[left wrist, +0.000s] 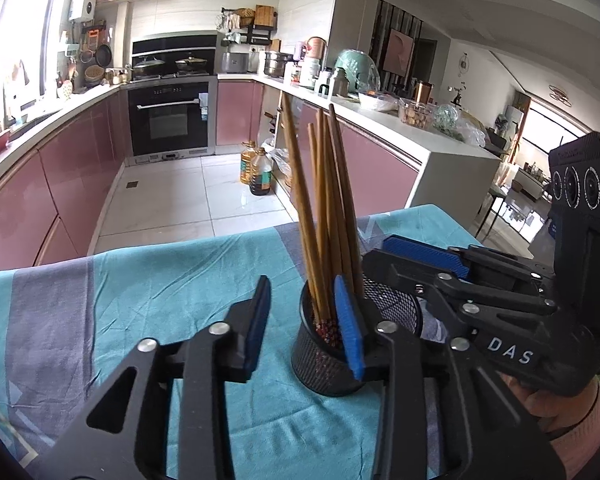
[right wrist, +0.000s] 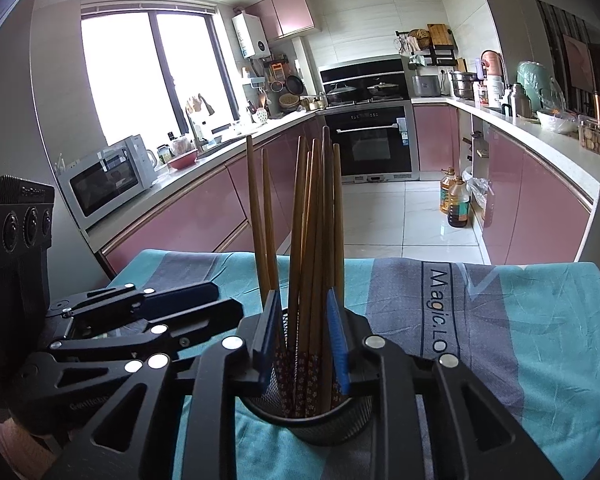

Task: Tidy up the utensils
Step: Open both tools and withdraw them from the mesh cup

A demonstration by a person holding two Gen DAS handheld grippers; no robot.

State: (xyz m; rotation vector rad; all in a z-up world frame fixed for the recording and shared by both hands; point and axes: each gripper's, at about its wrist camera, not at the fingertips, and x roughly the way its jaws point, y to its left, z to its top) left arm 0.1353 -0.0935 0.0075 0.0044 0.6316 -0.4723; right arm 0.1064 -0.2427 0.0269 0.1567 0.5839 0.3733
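A black mesh cup [left wrist: 324, 364] stands on the teal and grey cloth [left wrist: 140, 300]. Several wooden chopsticks [left wrist: 324, 208] stand in it, patterned ends down. My left gripper [left wrist: 300, 312] is open just left of the cup; its right blue pad [left wrist: 348, 328] sits at the cup's rim. In the right wrist view my right gripper [right wrist: 306, 320] is over the cup [right wrist: 316, 420], its blue pads on either side of the chopstick bundle [right wrist: 312, 240]; I cannot tell whether they press it. The right gripper shows in the left view [left wrist: 440, 268].
The cloth-covered table [right wrist: 500, 320] ends ahead at a tiled kitchen floor [right wrist: 400, 216]. Pink cabinets and counters line both sides. Oil bottles [left wrist: 256, 168] stand on the floor by the right counter. An oven [right wrist: 370, 144] is at the far end.
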